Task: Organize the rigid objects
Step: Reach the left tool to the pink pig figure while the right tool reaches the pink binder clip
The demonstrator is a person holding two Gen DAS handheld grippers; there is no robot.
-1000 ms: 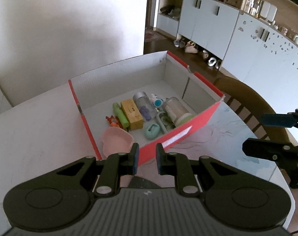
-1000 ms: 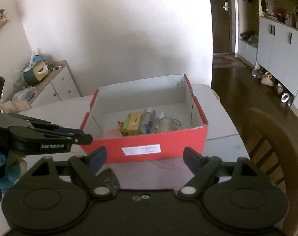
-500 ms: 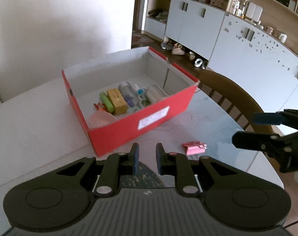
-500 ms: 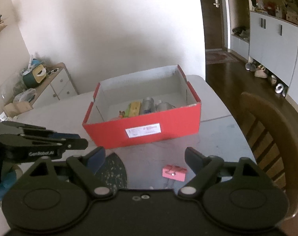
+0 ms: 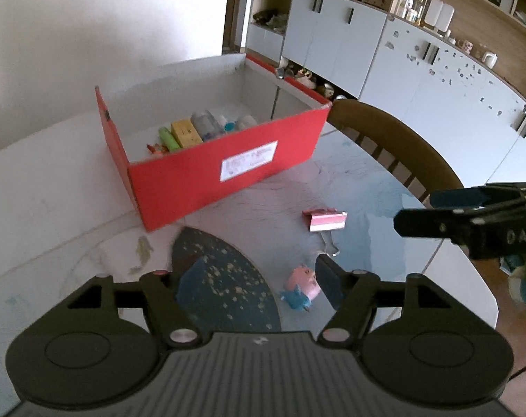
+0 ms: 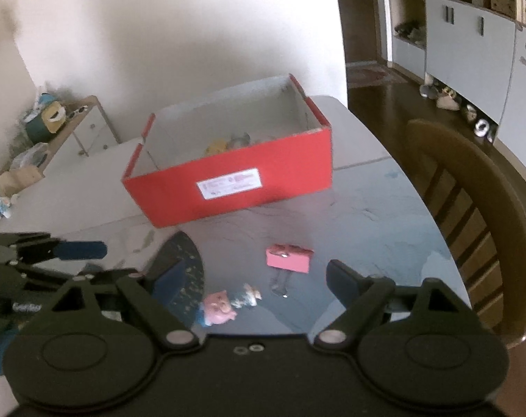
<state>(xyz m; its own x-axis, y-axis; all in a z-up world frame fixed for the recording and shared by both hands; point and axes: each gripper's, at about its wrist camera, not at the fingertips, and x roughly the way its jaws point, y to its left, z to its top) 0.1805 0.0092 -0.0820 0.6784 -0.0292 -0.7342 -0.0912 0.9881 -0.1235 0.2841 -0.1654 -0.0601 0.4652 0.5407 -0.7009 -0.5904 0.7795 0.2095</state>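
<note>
dining table (image 5: 384,173) with two loose items short of the red box (image 5: 207,177)

left gripper (image 5: 252,278) is opening with nothing between its jaws; right gripper (image 6: 252,288) is spread wide and opening, also empty. a pink pig figurine (image 5: 302,288) lies just ahead of the left gripper, a pink binder clip (image 5: 327,220) between it and the box, which already holds bottles. this looks like the approach to a pickup; next, straddle one item, clamp, and carry it over the box wall.
</note>
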